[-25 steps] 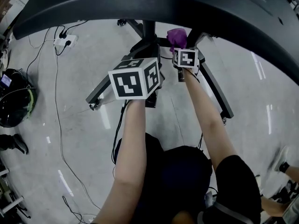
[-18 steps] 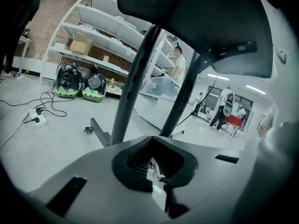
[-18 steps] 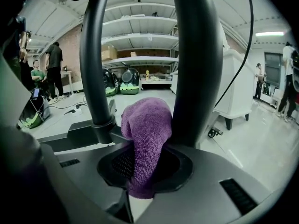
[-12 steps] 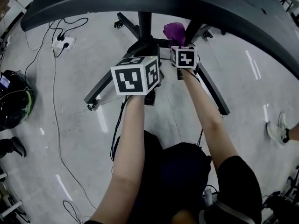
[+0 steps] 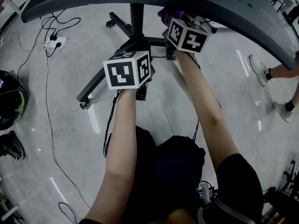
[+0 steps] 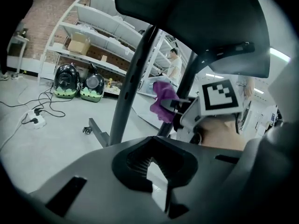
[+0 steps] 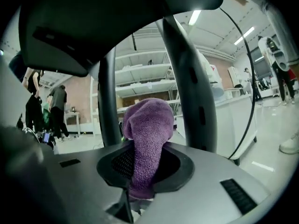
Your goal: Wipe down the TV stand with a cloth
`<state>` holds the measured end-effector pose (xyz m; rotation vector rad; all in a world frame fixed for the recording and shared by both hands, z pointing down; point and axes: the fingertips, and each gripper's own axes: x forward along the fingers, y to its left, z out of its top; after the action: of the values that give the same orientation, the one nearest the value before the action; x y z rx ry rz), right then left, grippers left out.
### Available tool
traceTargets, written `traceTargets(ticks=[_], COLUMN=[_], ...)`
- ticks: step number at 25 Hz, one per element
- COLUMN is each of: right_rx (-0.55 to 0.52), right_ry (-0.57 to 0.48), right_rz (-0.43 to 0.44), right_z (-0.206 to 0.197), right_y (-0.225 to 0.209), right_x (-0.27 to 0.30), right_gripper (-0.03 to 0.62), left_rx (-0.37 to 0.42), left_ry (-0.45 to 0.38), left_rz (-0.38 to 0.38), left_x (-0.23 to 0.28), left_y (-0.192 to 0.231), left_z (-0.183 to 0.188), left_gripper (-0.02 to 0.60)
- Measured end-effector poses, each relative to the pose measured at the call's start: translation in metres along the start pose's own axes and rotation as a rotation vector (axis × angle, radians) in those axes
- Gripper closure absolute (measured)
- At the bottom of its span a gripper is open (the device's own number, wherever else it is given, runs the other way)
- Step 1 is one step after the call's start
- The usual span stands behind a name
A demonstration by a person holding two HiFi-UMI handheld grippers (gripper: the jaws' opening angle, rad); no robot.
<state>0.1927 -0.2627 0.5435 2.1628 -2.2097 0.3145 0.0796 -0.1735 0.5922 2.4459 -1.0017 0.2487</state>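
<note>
From the head view the black TV stand (image 5: 100,80) shows its post and wheeled legs under the dark edge of the TV (image 5: 210,3). My right gripper (image 5: 182,31) is held up against the stand's right strut, just under that edge. It is shut on a purple cloth (image 7: 147,134), which bulges out past the jaws between two dark struts (image 7: 189,78). The cloth (image 5: 164,15) peeks out beyond the marker cube. My left gripper (image 5: 128,70) hangs lower and to the left, above the stand's base. Its jaws (image 6: 156,181) are shut on nothing. It looks at the post (image 6: 133,78) and the cloth (image 6: 161,99).
A power strip (image 5: 54,42) with trailing cables lies on the grey floor at the left. A dark round helmet-like object (image 5: 9,101) sits at the left edge. A person's feet (image 5: 261,69) stand at the right. Shelves (image 6: 88,27) and two domed cases (image 6: 65,80) stand behind.
My right gripper has carried the cloth upward and farther in under the TV edge. The left gripper shifted slightly left. A person's feet have come in at the right.
</note>
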Motion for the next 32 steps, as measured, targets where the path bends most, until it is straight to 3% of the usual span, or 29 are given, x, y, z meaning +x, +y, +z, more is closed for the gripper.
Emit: traceTargets(ticks=[5, 10, 17, 32], right_rx=[0.139, 0.232, 0.266, 0.403], right_ry=[-0.132, -0.163, -0.136, 0.012], right_rz=[0.037, 0.037, 0.018, 0.023], right_z=[0.058, 0.067, 0.047, -0.046], right_y=[-0.005, -0.026, -0.036, -0.043], right_x=[-0.011, -0.017, -0.015, -0.002], right_gripper=[0.505, 0.505, 0.505, 0.505], left_rx=[0.006, 0.018, 0.029, 0.035], left_ry=[-0.004, 0.003, 0.006, 0.01], left_rz=[0.014, 0.012, 0.011, 0.006], left_x=[-0.004, -0.003, -0.002, 0.001], left_y=[0.001, -0.003, -0.006, -0.006], left_z=[0.002, 0.003, 0.004, -0.001], left_gripper=[0.574, 0.575, 0.574, 0.574])
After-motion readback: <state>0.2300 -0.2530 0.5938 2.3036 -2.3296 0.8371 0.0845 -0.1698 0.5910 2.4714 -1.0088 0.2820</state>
